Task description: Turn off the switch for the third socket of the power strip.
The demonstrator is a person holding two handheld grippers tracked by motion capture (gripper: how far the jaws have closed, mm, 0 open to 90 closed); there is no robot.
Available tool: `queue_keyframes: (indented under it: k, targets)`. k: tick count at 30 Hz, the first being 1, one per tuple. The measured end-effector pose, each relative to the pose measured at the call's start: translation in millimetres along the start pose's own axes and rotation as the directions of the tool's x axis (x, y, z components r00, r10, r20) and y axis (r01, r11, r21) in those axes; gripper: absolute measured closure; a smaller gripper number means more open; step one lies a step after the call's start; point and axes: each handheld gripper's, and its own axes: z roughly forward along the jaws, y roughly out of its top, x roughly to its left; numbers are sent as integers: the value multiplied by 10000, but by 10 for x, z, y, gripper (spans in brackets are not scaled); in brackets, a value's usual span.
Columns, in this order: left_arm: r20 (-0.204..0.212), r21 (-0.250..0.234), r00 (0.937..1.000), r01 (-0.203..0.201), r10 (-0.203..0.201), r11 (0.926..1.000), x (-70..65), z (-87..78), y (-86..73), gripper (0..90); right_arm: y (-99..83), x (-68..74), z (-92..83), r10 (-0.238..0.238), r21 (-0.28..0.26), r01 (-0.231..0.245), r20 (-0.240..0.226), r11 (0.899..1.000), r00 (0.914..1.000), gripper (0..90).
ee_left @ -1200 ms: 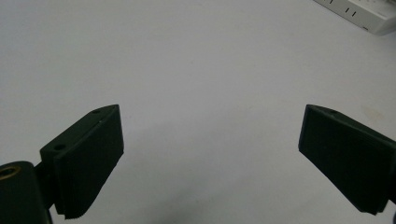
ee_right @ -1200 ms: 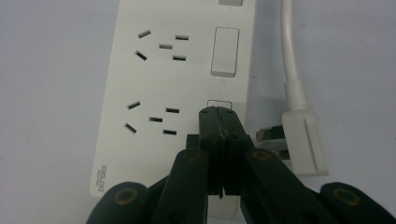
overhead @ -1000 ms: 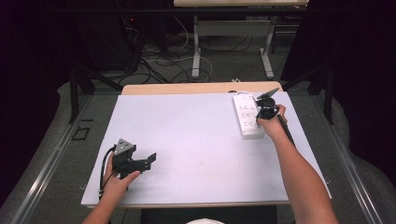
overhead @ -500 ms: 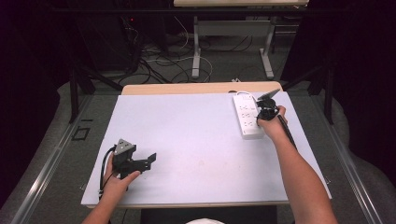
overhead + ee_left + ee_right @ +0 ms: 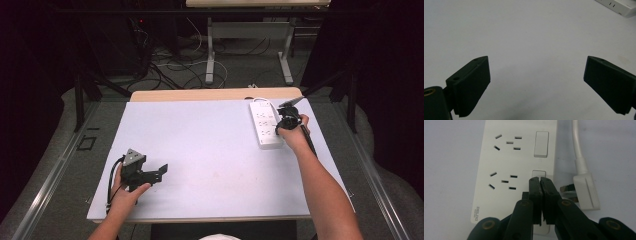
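Observation:
A white power strip [image 5: 265,125] lies at the table's far right; in the right gripper view the power strip [image 5: 506,165] shows two socket groups, each with a rocker switch. My right gripper [image 5: 286,120] points down at it, shut, and the right gripper [image 5: 540,180] has its tips at the lower switch [image 5: 538,173]. The jaws have just been opening by a hair, with nothing between them. A white plug [image 5: 585,192] lies loose beside the strip. My left gripper [image 5: 160,172] rests open near the front left; in its own view the left gripper [image 5: 536,80] has bare table between the jaws.
The white table top [image 5: 210,140] has a wooden strip along its far edge. Beyond it stand metal desk legs [image 5: 212,55] and a tangle of cables [image 5: 165,65] on the floor. The strip's corner [image 5: 616,5] shows far off in the left gripper view.

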Motion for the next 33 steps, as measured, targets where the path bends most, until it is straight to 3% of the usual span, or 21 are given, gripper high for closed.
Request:
queue_keyframes:
  k: [11, 15, 19, 20, 22, 25, 33]
  targets:
    - [-7, 61, 10000, -31, 31, 10000, 1, 5, -2, 69, 11, 0, -4, 103, 63, -102, -156, 9999, 9998, 738]
    - [-1, 73, 10000, -39, 39, 10000, -1, 8, -2, 69, 11, -35, -9, 343, -11, -344, -306, 9994, 9989, 614]
    - [-57, -6, 10000, -25, 25, 10000, -7, 15, -6, 70, 3, -65, -6, 401, 99, -400, -168, 9992, 9991, 518]
    - [-50, -15, 10000, -38, 38, 10000, -6, 16, -5, 70, 3, -57, -9, 631, -55, -635, -449, 9980, 9970, 492]
    - [-54, -19, 10000, -52, 52, 10000, -5, 18, -6, 70, 5, -57, -21, 553, 2, -553, -276, 9985, 9981, 475]
    - [-53, 9, 10000, -24, 24, 10000, -7, 16, -7, 70, 4, -49, -37, 553, -170, -560, -403, 9983, 9977, 436]
    - [-54, 15, 10000, -34, 34, 10000, -9, 19, -7, 71, -13, -29, -57, 492, -198, -498, -305, 9986, 9983, 202]
